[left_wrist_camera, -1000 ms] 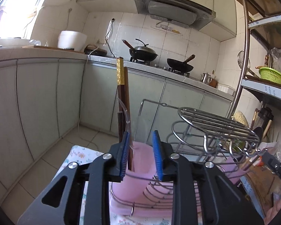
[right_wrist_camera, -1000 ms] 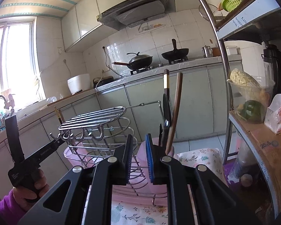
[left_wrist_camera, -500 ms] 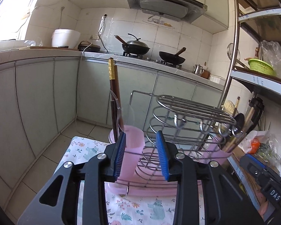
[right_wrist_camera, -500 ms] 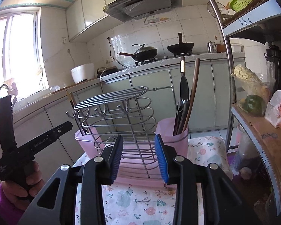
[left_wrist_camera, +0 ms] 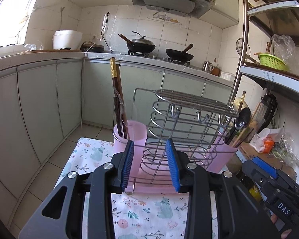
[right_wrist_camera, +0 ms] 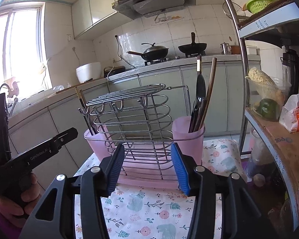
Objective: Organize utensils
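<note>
A wire utensil rack point(left_wrist_camera: 189, 123) point(right_wrist_camera: 129, 115) stands on a pink tray on the floral cloth point(right_wrist_camera: 149, 209). A pink cup sits at each end. The left cup point(left_wrist_camera: 129, 133) holds brown gold-tipped chopsticks point(left_wrist_camera: 117, 91) and a clear spoon. The right cup point(right_wrist_camera: 187, 137) holds a black spoon, chopsticks and a wooden stick point(right_wrist_camera: 201, 99). My left gripper point(left_wrist_camera: 150, 165) hangs open in front of the rack, holding nothing. My right gripper point(right_wrist_camera: 148, 167) is opening its jaws wide, nothing between them, short of the tray. A hand holds the left gripper point(right_wrist_camera: 39, 155) at the right wrist view's left edge.
A metal shelf unit point(right_wrist_camera: 269, 135) rises at the right with a cardboard sheet, food bags and a green basket point(left_wrist_camera: 273, 61). Grey-green cabinets point(left_wrist_camera: 39, 103) run behind, with two woks and a rice cooker point(left_wrist_camera: 66, 38) on the counter. Tiled floor lies left of the table.
Both grippers have drawn back from the rack, which now looks smaller. The right jaws went from nearly shut to wide. The left jaws widened a little, away from the chopsticks.
</note>
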`<state>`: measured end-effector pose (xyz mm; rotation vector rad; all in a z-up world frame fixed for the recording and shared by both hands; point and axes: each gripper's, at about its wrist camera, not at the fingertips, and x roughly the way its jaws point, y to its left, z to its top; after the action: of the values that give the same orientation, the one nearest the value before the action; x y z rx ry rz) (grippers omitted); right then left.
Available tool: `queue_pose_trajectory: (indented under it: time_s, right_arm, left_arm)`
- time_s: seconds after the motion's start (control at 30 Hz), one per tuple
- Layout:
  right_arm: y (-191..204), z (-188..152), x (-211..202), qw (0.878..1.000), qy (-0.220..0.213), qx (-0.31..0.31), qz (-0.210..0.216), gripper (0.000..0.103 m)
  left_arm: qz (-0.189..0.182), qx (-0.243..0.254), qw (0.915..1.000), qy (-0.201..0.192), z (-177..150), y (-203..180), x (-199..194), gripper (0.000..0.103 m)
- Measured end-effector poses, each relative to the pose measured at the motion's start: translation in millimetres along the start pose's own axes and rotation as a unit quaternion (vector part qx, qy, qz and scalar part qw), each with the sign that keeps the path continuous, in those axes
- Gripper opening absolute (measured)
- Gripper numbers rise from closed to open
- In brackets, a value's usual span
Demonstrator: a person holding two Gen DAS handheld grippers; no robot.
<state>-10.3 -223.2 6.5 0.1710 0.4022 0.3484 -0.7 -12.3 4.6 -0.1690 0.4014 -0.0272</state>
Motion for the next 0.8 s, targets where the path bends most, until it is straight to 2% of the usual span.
queue_pose_trajectory:
  time_s: [0.8]
  right_arm:
    - [11,-9,8,1.0,0.016,-0.02,-0.018,0.048]
  left_arm:
    - [-0.006,0.002,0.9994,0.033,-11,1,-2,0.034]
